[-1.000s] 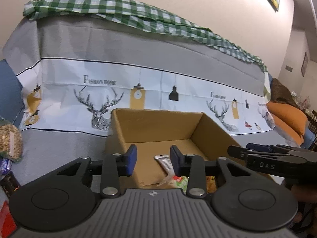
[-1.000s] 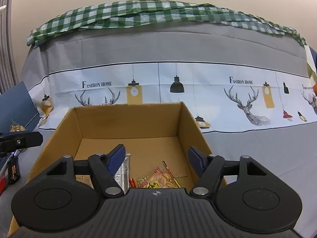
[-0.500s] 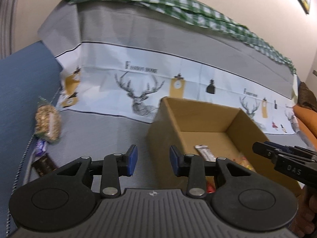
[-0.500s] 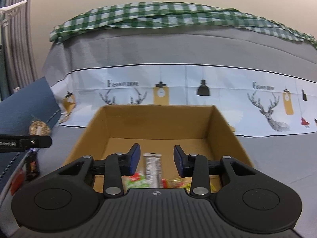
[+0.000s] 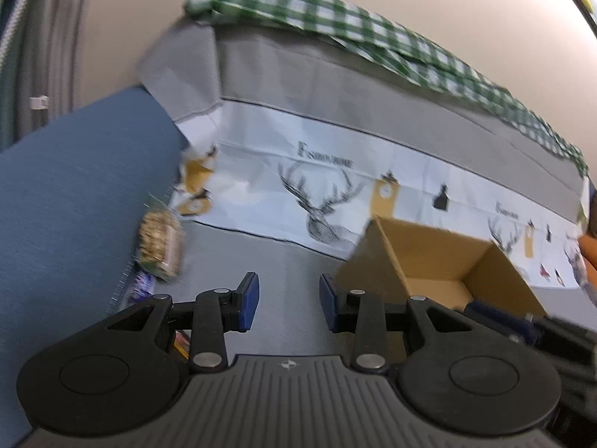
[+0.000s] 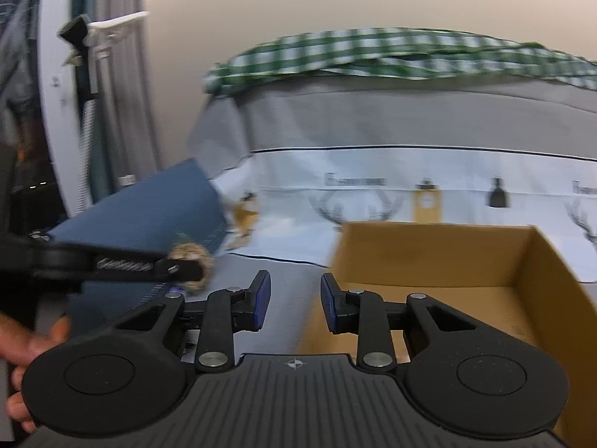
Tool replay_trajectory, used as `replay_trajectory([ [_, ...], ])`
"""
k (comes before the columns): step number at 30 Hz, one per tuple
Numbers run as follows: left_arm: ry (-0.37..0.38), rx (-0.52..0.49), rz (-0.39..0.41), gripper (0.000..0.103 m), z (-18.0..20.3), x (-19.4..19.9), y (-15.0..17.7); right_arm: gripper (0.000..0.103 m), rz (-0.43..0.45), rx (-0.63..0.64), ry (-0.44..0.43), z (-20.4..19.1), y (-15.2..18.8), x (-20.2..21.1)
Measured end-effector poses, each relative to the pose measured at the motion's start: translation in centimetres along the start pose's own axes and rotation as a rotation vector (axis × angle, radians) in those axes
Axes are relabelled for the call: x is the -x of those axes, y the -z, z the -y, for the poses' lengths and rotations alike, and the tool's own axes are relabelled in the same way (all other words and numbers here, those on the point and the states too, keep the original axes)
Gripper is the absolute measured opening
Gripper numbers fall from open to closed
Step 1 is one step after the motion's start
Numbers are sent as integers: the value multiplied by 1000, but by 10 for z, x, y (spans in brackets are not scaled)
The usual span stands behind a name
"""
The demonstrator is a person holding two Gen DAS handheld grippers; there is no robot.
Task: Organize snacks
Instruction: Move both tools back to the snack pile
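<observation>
My left gripper [image 5: 287, 300] is parted, empty, over grey cover; my right gripper [image 6: 293, 300] likewise, at the cardboard box [image 6: 440, 257] corner. Frames motion-blurred. Box contents hidden by my fingers. Nut bag [image 5: 158, 248], clear, tan contents, lies left against the blue cushion [image 5: 74, 201]; wrappers below it unreadable.

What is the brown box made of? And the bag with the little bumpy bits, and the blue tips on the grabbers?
The box looks like plain matte cardboard: brown, flat, folded walls. The bag seems clear, shiny plastic, since the tan bits show through; it is blurred. The left gripper's blue pads look like smooth rubber or plastic; which one is unclear.
</observation>
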State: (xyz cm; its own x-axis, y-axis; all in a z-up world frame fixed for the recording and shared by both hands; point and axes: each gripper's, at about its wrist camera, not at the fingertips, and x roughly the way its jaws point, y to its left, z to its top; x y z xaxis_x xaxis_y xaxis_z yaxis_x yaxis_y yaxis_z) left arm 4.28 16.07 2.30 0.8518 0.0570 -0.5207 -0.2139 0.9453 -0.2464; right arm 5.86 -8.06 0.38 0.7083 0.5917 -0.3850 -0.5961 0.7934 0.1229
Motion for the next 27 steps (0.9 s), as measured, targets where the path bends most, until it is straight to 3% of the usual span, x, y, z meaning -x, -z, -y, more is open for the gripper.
replay_trajectory([
  [5, -52, 36, 42, 39, -19, 10, -8, 31, -4, 29, -68, -38, 2, -14],
  [12, -103, 144, 32, 34, -55, 15, -16, 31, -23, 82, -157, -86, 11, -39],
  [17, -170, 208, 72, 33, -74, 21, -20, 31, -91, 110, -172, -110, 23, -73],
  [21, -204, 237, 60, 33, -82, 19, -21, 32, -149, 104, -160, -119, 32, -106],
  [24, -224, 248, 46, 33, -86, 15, -21, 38, -184, 116, -141, -126, 40, -133],
  [27, -236, 259, 40, 33, -89, 12, -21, 54, -209, 135, -140, -132, 45, -156],
])
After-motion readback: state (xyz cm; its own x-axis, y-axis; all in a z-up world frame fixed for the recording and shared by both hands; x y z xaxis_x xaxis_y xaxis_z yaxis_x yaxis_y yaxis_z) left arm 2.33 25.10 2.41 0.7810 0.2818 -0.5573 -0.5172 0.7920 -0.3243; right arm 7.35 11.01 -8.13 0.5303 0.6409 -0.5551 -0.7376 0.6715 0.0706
